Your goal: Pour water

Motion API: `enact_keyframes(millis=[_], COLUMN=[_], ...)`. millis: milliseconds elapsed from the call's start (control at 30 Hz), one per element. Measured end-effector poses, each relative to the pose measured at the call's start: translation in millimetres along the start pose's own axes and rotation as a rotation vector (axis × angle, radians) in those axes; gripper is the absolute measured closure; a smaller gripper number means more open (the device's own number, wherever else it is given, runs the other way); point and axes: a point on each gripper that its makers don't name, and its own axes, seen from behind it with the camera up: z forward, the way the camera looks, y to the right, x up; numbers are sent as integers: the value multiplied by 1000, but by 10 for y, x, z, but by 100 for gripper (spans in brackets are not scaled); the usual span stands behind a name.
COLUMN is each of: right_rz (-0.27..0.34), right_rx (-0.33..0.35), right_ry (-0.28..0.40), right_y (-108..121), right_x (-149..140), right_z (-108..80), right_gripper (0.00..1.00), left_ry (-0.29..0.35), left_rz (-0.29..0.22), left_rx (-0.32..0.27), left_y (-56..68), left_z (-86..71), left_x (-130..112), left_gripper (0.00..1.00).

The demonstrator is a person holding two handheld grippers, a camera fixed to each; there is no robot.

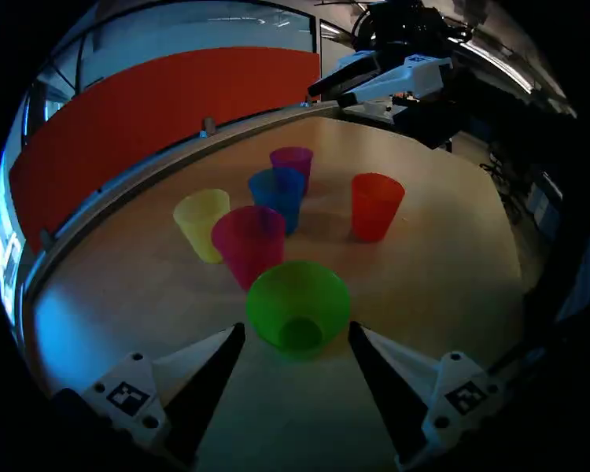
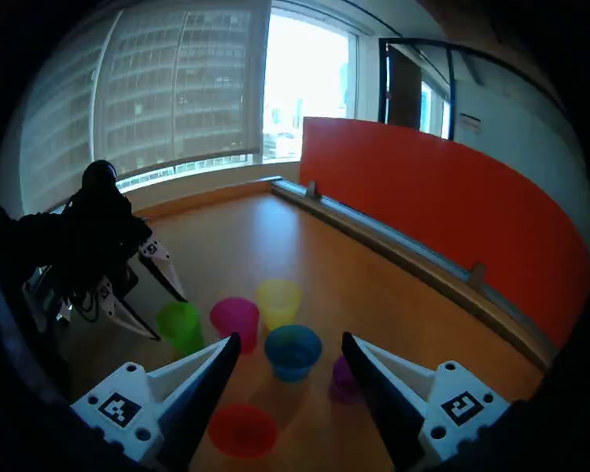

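The right claw (image 2: 289, 338) stands with its fingers spread wide, touching nothing. The blue cup (image 2: 293, 352) sits upright on the wooden tabletop (image 2: 240, 236), just past the fingertips. Beyond the blue cup is a yellow cup (image 2: 278, 300), and to its left a pink cup (image 2: 234, 318). Nearer than the blue cup, a red cup (image 2: 242, 429) lies between the fingers. To its right a purple cup (image 2: 342, 377) is half hidden by a finger. Far left of the blue cup, a green cup (image 2: 179, 325) stands at the tips of the left claw (image 2: 171, 319), whose fingers are also apart.
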Motion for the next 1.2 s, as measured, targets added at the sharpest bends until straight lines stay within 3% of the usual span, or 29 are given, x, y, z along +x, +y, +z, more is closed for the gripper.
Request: enact_keyframes(millis=[667,800,867,1200], right_rz=[-1,0,2,-4], right_rx=[0,-2,-1,3], right_ry=[-7,-8,-8,-17], right_y=[68,82,82,86], right_x=[-38,-44,-46,-69], right_z=[92,94,98,141], right_gripper=[0,0,0,0], left_ry=[17,27,33,46], left_rz=[23,18,17,25], left_rx=[-5,-9,-7,-10], left_y=[-23,-14,-17,-6], left_z=[167,177,186,171], left_x=[88,112,127,168], left_gripper=[2,4,11,12])
